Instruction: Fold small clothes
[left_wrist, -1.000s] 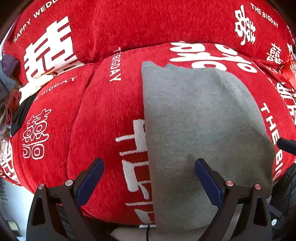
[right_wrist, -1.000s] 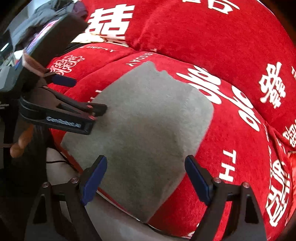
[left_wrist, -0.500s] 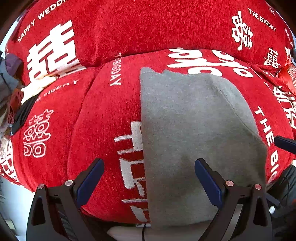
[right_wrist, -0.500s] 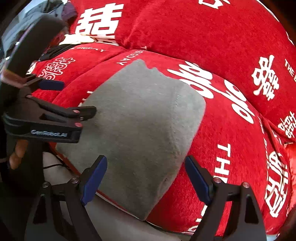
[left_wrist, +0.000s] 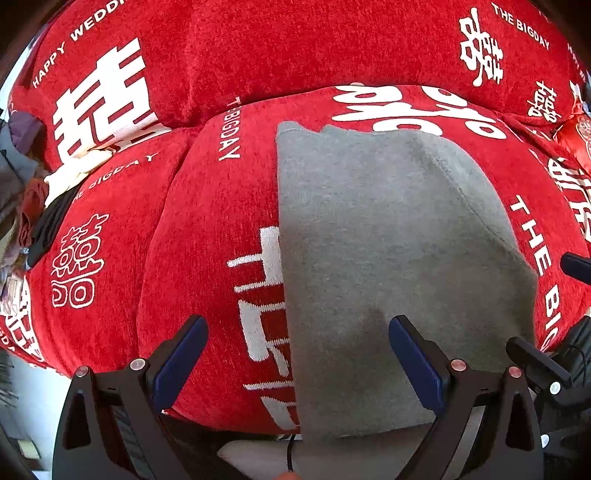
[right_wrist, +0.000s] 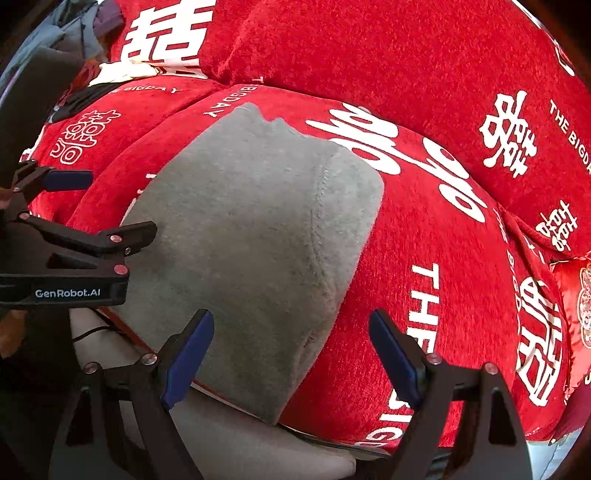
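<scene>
- The folded grey knit garment (left_wrist: 384, 258) lay flat on the red plush sofa cushion with white lettering (left_wrist: 207, 236), its near edge hanging over the cushion's front.
- The left gripper (left_wrist: 297, 365), black with blue pads, hovered over the garment's near left edge with jaws spread wide and nothing between them.
- The right gripper (right_wrist: 291, 356) hung above the garment's near right corner, jaws likewise wide apart and empty.
- A loose heap of mixed clothes (left_wrist: 26, 192) sat at the sofa's far left end; no container was visible.
</scene>
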